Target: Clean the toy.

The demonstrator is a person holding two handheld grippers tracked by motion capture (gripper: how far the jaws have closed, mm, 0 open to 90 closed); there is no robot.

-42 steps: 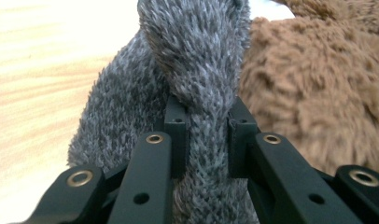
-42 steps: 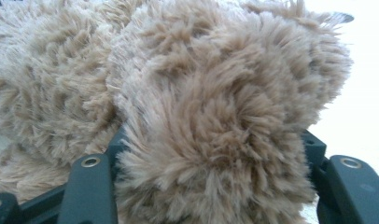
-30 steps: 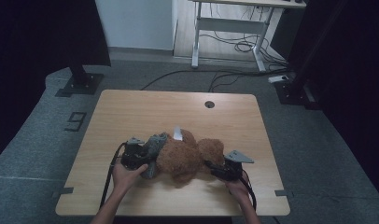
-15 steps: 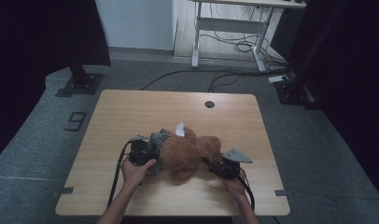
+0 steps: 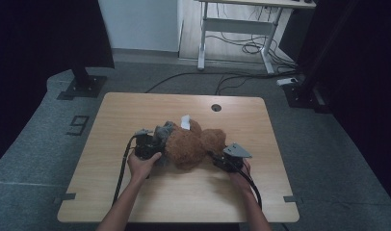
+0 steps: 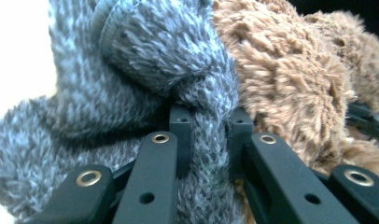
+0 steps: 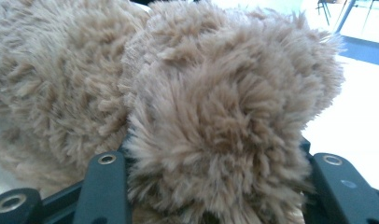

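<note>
A brown plush bear lies in the middle of the wooden table, with a grey knitted garment and a white tag at its left end. My left gripper is shut on a fold of that grey knit; the left gripper view has the jaws pinching the fabric, brown fur beside it. At the bear's right end my right gripper has just been closing on a furry limb. The fur bulges between the jaws and hides the pads.
A round cable hole sits near the table's far edge. On the floor beyond are a black stand base, a white desk frame and loose cables. A "9" mark lies left of the table.
Both hands have pushed away from the person, and the bear has shifted with them toward the table's middle. The left gripper has moved in closer against the grey knit.
</note>
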